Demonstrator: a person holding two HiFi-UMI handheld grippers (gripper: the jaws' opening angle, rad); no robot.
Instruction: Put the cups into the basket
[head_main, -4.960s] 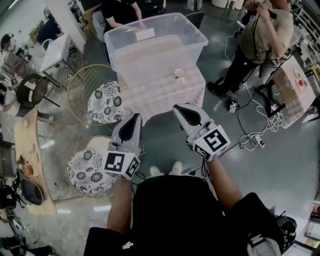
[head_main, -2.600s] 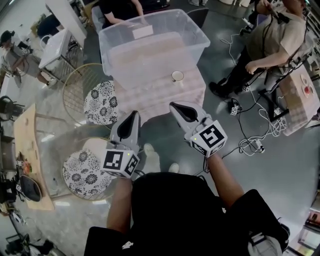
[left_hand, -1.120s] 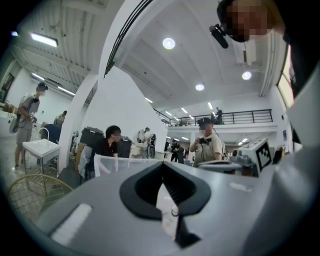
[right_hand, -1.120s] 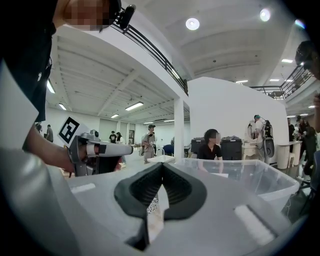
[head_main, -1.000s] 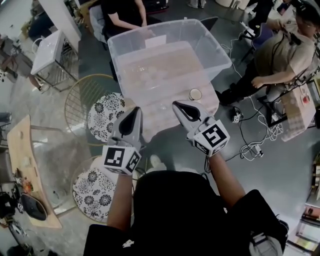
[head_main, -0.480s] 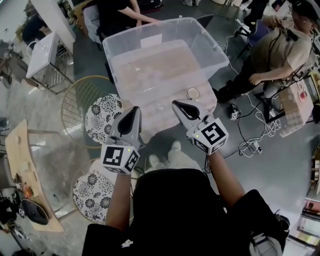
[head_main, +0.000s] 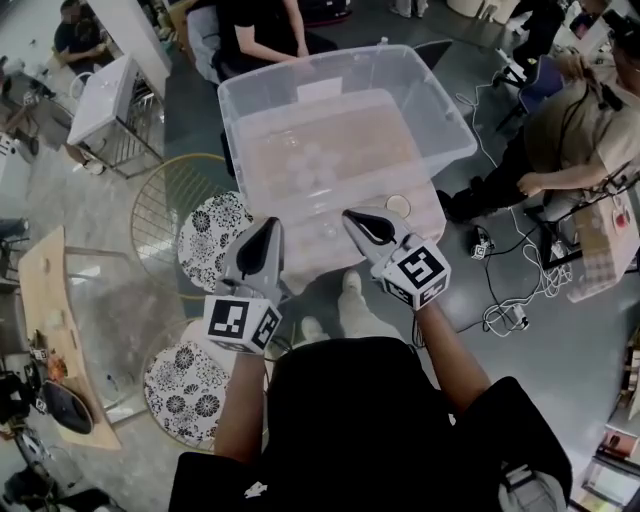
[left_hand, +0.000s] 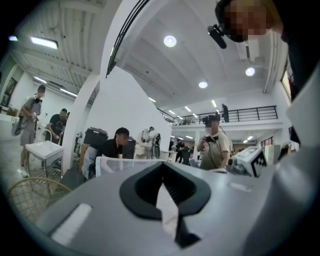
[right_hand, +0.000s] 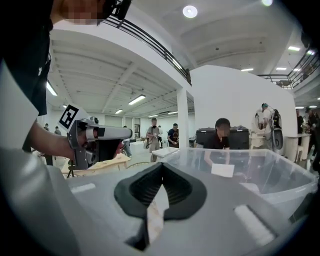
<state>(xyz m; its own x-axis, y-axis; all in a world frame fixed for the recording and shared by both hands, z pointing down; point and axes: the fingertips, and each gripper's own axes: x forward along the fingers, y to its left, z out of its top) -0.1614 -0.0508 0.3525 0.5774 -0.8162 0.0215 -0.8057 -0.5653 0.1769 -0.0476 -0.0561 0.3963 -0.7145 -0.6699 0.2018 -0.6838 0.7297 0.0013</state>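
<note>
A large clear plastic bin (head_main: 330, 62) stands on a table with a checked cloth (head_main: 425, 222). One white cup (head_main: 398, 206) stands on the cloth, right of the bin near the table's front corner. Faint clear shapes show through the bin's floor; I cannot tell what they are. My left gripper (head_main: 268, 224) is shut and empty, with its tips at the table's near edge. My right gripper (head_main: 352, 215) is also shut and empty, a little left of and nearer than the cup. The right gripper view shows the bin (right_hand: 240, 170) just beyond the closed pads (right_hand: 150, 185).
Two round stools with flowered cushions (head_main: 215, 225) (head_main: 185, 385) and a wire chair (head_main: 165, 195) stand left of the table. One person sits behind the bin (head_main: 260, 25) and another stands at the right (head_main: 590, 120). Cables (head_main: 510, 300) lie on the floor at the right.
The table and bin have come closer in the head view. Both gripper tips now reach the table's front edge, and the cup sits nearer the right gripper. Both grippers stay shut.
</note>
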